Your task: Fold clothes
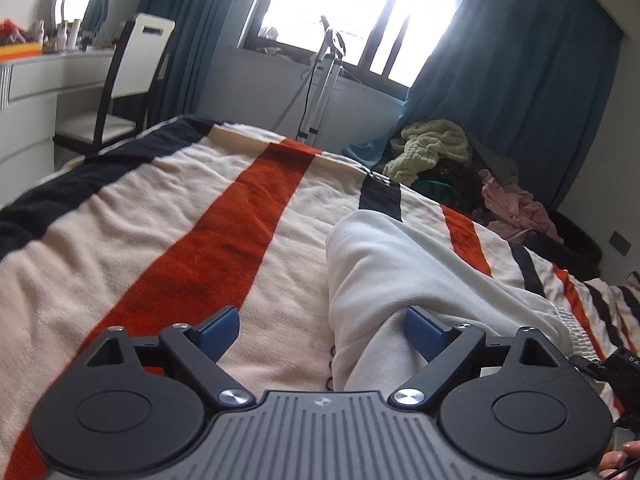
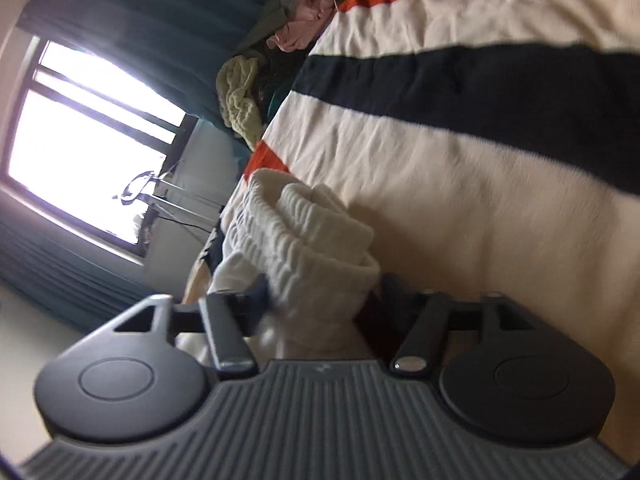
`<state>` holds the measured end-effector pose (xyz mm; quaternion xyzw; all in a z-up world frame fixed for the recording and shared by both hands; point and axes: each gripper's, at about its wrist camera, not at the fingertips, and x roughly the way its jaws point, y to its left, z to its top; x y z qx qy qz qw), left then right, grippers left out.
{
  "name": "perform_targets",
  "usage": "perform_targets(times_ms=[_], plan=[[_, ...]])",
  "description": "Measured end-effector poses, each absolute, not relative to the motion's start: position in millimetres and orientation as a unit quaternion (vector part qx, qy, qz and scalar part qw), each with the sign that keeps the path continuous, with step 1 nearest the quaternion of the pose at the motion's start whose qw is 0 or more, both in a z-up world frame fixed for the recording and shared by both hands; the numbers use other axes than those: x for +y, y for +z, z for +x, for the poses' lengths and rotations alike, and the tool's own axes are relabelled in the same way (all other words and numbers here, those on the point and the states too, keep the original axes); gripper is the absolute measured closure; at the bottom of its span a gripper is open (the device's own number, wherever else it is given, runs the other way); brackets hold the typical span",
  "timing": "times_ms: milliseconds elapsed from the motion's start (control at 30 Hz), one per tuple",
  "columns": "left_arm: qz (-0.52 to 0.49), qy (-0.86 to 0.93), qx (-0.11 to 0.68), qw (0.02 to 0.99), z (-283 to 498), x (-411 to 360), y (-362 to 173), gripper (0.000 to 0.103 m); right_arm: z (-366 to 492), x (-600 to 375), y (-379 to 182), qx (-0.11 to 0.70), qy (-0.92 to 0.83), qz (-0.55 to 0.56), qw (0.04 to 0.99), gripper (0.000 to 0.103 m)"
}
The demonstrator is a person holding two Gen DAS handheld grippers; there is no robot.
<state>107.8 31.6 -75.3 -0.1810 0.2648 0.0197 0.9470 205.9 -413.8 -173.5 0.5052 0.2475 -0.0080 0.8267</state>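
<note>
L gripper (image 1: 322, 330): fingers spread wide, released, nothing pinched. L-hand blue pad (image 1: 219, 334) sits over bare blanket; the other pad (image 1: 422, 332) lies against a fold of the white garment (image 1: 400, 264).

Garment: white/cream, ribbed elastic band at one end, on the striped blanket (image 1: 160, 216) covering the bed. In L wrist view its long axis runs from near the gripper away toward the window (image 1: 360, 12), band end off to the R side.

R gripper (image 2: 320, 296): view rolled and blurred. Fingers sit on either side of the bunched ribbed band (image 2: 312, 248); cloth fills the gap and spills past them. Appears grasped; contact pads hidden by fabric, so not fully certain.

Room: broad open blanket L of garment in L wrist view. Bed's far edge near chair (image 1: 132, 80) and desk (image 1: 48, 84). Clothes pile (image 1: 460, 168) beyond bed's far R corner, apart from garment.
</note>
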Motion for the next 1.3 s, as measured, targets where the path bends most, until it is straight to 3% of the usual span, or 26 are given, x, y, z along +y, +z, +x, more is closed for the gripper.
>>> perform_targets(times_ms=[133, 633, 800, 900, 1033, 1300], plan=[[-0.241, 0.001, 0.281, 0.929, 111.2, 42.5, -82.7, 0.011, 208.4, -409.5, -175.7, 0.266, 0.013, 0.508, 0.819, 0.019], [-0.380, -0.065, 0.306, 0.871, 131.3, 53.6, -107.5, 0.007, 218.1, -385.2, -156.0, 0.283, 0.105, 0.474, 0.827, 0.018], [-0.371, -0.075, 0.309, 0.873, 136.2, 47.9, -110.4, 0.007, 221.6, -376.0, -145.7, 0.282, 0.134, 0.453, 0.835, 0.018], [-0.364, -0.095, 0.308, 0.874, 138.7, 40.6, -110.1, 0.007, 225.9, -376.4, -163.5, 0.341, 0.089, 0.455, 0.818, 0.019], [-0.339, -0.101, 0.310, 0.883, 140.2, 30.9, -111.6, 0.007, 224.2, -370.3, -163.9, 0.347, 0.083, 0.441, 0.824, 0.019], [-0.379, -0.091, 0.327, 0.861, 147.0, 38.4, -127.4, 0.016, 222.2, -365.3, -165.2, 0.350, 0.087, 0.427, 0.829, 0.018]])
